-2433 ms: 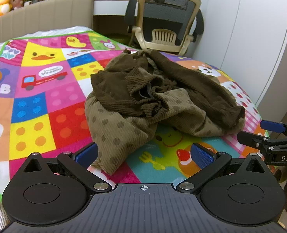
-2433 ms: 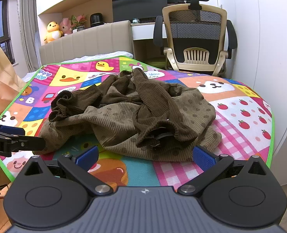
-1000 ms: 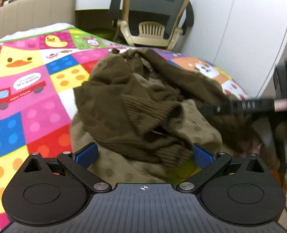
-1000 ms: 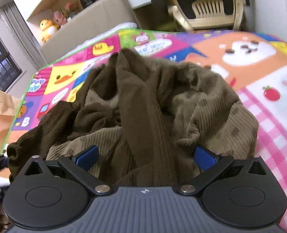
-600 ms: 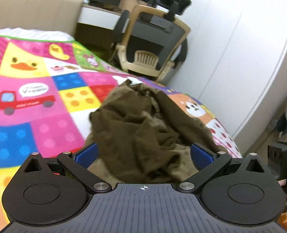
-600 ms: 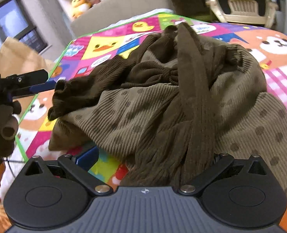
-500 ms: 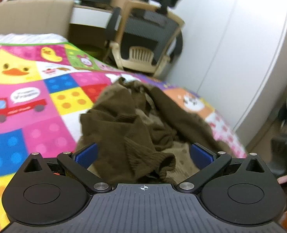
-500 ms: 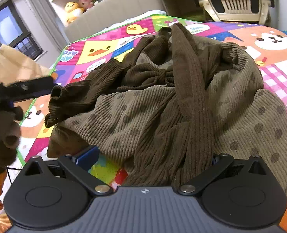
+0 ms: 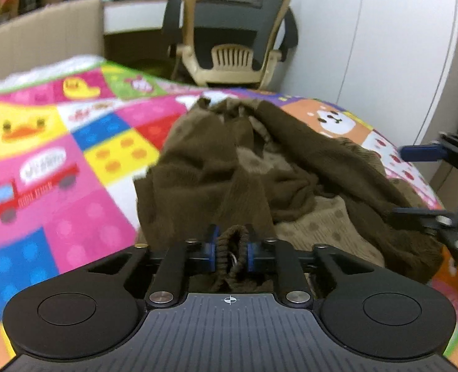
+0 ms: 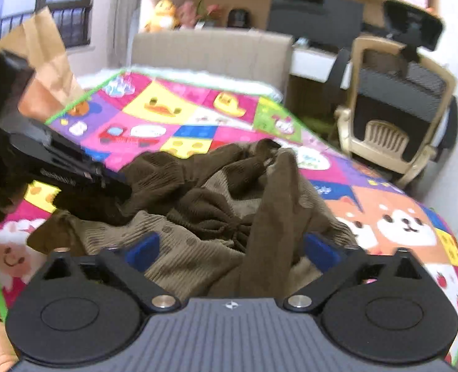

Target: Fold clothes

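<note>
- Left wrist view: the left gripper (image 9: 229, 249) now pinches a dark ribbed cuff of the brown clothes (image 9: 290, 179), which lie bunched on the colourful mat (image 9: 58, 161). Half a second ago its fingers were wide apart.
- Right wrist view: the right gripper (image 10: 233, 248) has its fingers spread, with a brown strip of the clothes (image 10: 198, 217) between them.

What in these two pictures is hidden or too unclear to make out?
- What kind of brown garment this is: crumpled in both views, its own folds hide the shape.
- Mat under the heap: covered by cloth.
- How much cloth the left gripper has pinched: its body blocks the view below.
- Shelf toys: small and blurred, right view.
- Right gripper: open, a fold draped between; whether it touches is unclear.
</note>
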